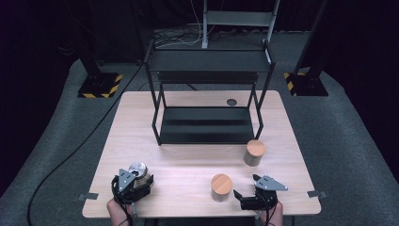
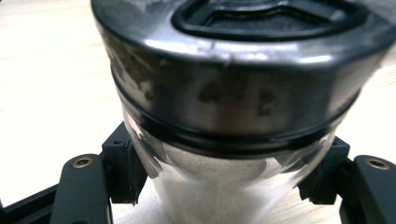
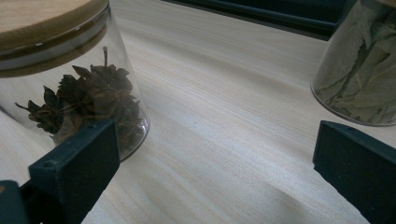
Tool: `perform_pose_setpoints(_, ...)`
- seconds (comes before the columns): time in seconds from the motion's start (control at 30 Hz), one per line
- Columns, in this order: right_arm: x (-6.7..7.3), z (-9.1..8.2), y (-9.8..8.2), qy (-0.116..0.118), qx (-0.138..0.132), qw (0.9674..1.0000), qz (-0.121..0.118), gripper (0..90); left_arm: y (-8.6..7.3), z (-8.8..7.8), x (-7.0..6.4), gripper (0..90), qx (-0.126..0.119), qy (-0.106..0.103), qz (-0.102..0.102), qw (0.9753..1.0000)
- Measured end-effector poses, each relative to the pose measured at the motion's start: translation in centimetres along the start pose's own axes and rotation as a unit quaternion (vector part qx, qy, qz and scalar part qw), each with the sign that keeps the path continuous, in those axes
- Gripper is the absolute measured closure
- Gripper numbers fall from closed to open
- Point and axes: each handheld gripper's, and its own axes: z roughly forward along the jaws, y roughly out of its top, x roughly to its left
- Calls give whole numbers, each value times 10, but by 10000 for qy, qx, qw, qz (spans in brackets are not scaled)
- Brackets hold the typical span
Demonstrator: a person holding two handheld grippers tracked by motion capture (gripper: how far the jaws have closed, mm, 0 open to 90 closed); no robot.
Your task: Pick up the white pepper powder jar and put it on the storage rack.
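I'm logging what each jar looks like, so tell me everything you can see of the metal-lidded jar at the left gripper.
The metal-lidded jar is clear glass with a dull, scuffed silver lid bearing a black moulded inset. White powder fills its lower part. It stands upright on the wooden table near the front left corner, with the left gripper shut on its glass body, fingers pressing both sides.

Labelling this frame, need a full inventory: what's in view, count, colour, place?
metal-lidded jar: 1, clear glass, grey metal lid, pale contents; near left of table, gripped.
star anise jar: 1, clear glass, wooden lid; near edge, right of centre.
leaf jar: 1, clear glass, wooden lid, green leaves; right side, by the rack.
rack: 1, black, two shelves; far half of table.
table: 1, light wood.
left gripper: 1, black; fingers shut on the metal-lidded jar.
right gripper: 1, black; open, beside the star anise jar.
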Motion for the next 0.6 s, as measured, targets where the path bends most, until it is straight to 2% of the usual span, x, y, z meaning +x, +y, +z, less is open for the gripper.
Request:
perform_pose_setpoints(0.23, 0, 0, 0, -15, 2, 10000, 7, 0, 9, -3, -4, 301, 8, -77, 128, 9999)
perform_pose_setpoints(0.6, 0, 0, 0, -5, 18, 10000, -2, 0, 16, -1, -7, 300, 43, -144, 234, 9996)
